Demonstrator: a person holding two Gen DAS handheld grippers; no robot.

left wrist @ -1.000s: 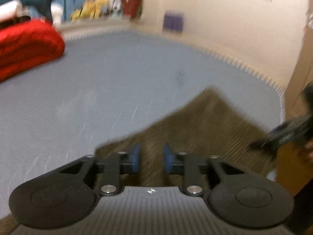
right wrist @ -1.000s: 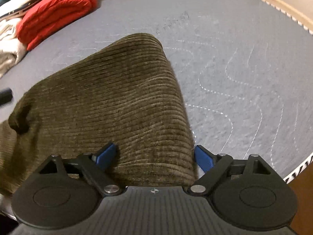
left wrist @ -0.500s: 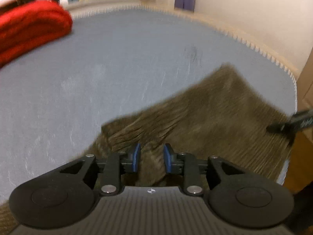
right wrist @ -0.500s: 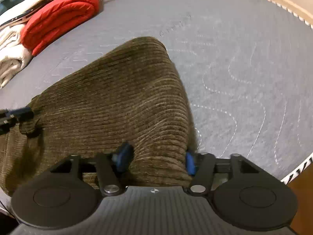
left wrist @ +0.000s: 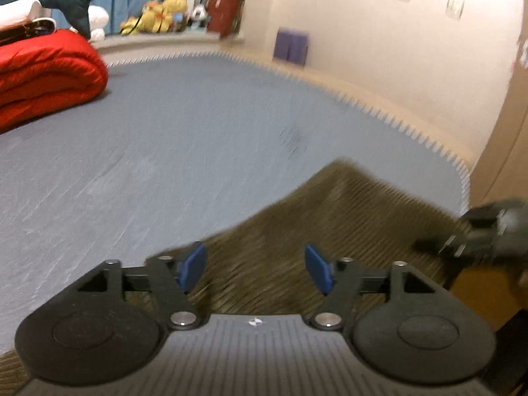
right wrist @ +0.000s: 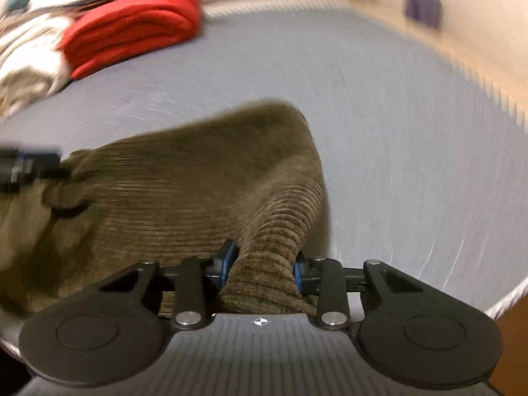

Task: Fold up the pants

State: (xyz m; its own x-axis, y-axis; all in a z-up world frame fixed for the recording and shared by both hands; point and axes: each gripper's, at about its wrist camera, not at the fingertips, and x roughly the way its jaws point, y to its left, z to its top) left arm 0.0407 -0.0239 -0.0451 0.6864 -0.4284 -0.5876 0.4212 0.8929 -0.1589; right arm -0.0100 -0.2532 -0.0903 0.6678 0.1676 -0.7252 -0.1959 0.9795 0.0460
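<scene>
The olive-brown corduroy pants (right wrist: pixel 184 198) lie on the grey mattress (right wrist: pixel 412 151) near its front edge; they also show in the left wrist view (left wrist: pixel 346 217). My right gripper (right wrist: pixel 262 269) is shut on a bunched fold of the pants and lifts it slightly. My left gripper (left wrist: pixel 255 269) is open, its blue pads apart just above the pants, holding nothing. The right gripper appears blurred at the right edge of the left wrist view (left wrist: pixel 478 231). The left gripper shows at the left edge of the right wrist view (right wrist: pixel 26 168).
A folded red blanket (left wrist: pixel 43 76) lies at the far left of the mattress (left wrist: pixel 198 125), with white and teal items beyond it. The mattress edge (left wrist: pixel 462 178) runs close on the right, with a wall and wooden panel beyond.
My left gripper has opened and let go of the pants. My right gripper has closed fully on a fold of the pants and pulled it up. Both views shifted.
</scene>
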